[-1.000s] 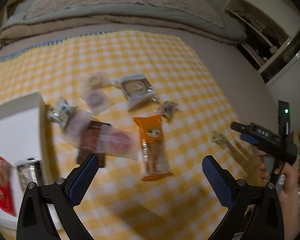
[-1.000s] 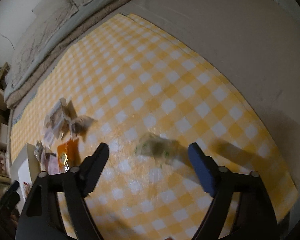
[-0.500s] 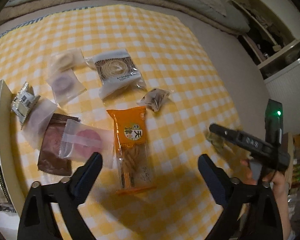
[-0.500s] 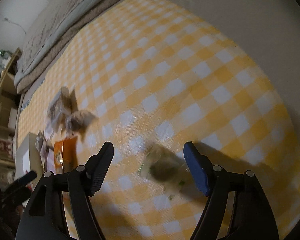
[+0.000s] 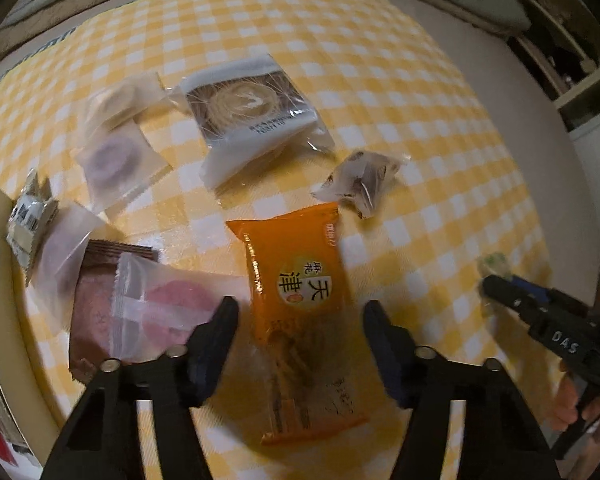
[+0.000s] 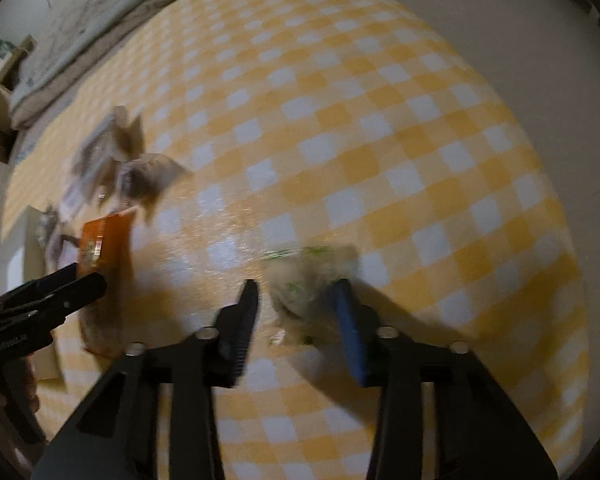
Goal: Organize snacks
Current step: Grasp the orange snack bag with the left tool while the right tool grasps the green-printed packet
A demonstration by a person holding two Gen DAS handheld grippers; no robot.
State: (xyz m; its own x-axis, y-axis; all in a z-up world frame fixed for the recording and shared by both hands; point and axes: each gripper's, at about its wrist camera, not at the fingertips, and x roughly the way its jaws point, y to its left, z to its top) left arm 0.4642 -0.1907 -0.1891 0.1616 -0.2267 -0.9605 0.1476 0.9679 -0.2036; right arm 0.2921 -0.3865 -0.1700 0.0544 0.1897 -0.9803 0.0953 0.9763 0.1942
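Note:
An orange snack packet lies flat on the yellow checked cloth. My left gripper is open, its fingers on either side of the packet's middle, not touching it. A small clear wrapped sweet with green print lies between the fingers of my right gripper, which is open and close around it. The orange packet also shows in the right wrist view, and the sweet in the left wrist view.
Other snacks lie on the cloth: a round biscuit pack, a small brown wrapped sweet, pale round cakes, a pink one on a brown packet, a silver packet. A white box stands at the left.
Both grippers have come down and forward. The left now straddles the orange packet with narrower jaws. The right has narrowed around the green-printed sweet.

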